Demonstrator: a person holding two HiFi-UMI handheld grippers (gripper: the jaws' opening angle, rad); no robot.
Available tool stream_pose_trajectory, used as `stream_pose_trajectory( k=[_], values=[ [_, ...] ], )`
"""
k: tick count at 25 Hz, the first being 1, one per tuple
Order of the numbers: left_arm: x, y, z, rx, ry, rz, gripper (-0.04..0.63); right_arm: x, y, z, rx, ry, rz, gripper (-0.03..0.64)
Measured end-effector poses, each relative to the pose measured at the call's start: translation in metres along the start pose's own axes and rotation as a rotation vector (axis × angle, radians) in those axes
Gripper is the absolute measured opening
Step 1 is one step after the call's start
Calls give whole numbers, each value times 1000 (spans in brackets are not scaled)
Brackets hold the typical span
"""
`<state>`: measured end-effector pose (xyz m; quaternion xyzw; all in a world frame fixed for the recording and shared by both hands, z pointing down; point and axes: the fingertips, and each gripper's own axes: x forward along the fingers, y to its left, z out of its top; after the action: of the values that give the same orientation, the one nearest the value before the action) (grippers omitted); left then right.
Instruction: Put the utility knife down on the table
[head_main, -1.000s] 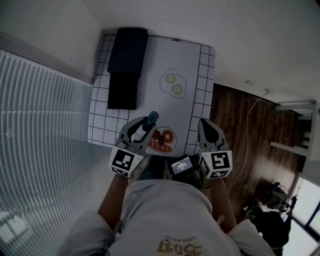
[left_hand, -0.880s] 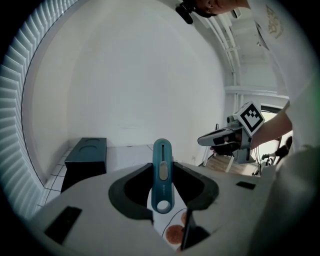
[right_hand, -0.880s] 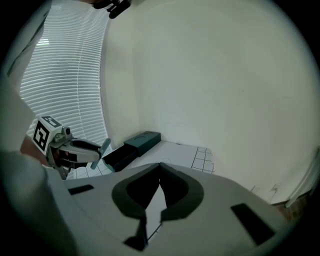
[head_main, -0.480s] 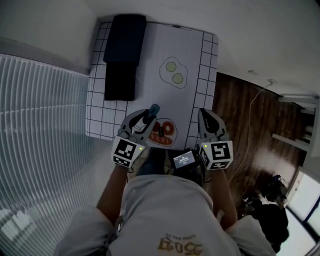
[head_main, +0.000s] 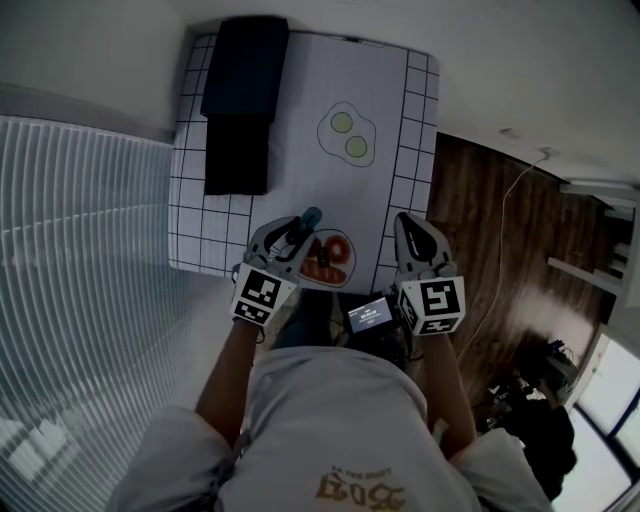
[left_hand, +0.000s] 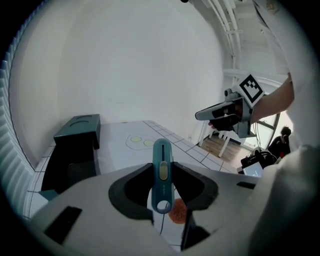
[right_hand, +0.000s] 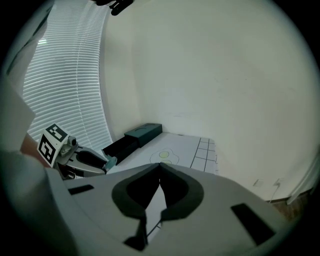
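We see the left gripper (head_main: 296, 232) pinching the utility knife (left_hand: 162, 160), its two dark pads pressed against the sides of the teal handle. The knife stands lengthwise between the jaws. Its ringed end lies inside the grip, toward the camera, and its rounded far end sticks out past the fingertips, tilted up and away. The pale slider on its face is turned toward us in the left gripper view. From the head view we find the knife over the near end of the table (head_main: 300, 110), just above a red round drawing (head_main: 328, 258) on the white top. It is carried in the jaws and does not lie flat on the surface, though we cannot tell whether any part of it touches. The right gripper (right_hand: 159, 169) has its jaws pressed together with nothing between them. It hangs beside the table's right edge, over the gridded border, well apart from the knife. Farther along the table we see a fried-egg drawing (head_main: 347, 135). On its left side sit a dark box (head_main: 245, 65) and a dark open tray (head_main: 237, 155) in front of it. Between the two marker cubes (head_main: 432, 307), close to the person's body, a small screen (head_main: 369, 314) glows. Blinds (head_main: 80, 200) run along the left, and wooden floor (head_main: 500, 250) shows to the right of the table.
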<state>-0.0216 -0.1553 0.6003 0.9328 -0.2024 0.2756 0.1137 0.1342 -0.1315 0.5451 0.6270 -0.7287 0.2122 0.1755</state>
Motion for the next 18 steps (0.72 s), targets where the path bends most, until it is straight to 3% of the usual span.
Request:
stream_pose_trajectory(
  k=[11, 18],
  values=[
    [23, -8, -36, -6, 128, -43, 133, 10, 8, -20, 18, 40, 36, 8],
    [36, -16, -64, 77, 286, -80, 133, 9, 15, -33, 68, 56, 60, 8]
  ],
)
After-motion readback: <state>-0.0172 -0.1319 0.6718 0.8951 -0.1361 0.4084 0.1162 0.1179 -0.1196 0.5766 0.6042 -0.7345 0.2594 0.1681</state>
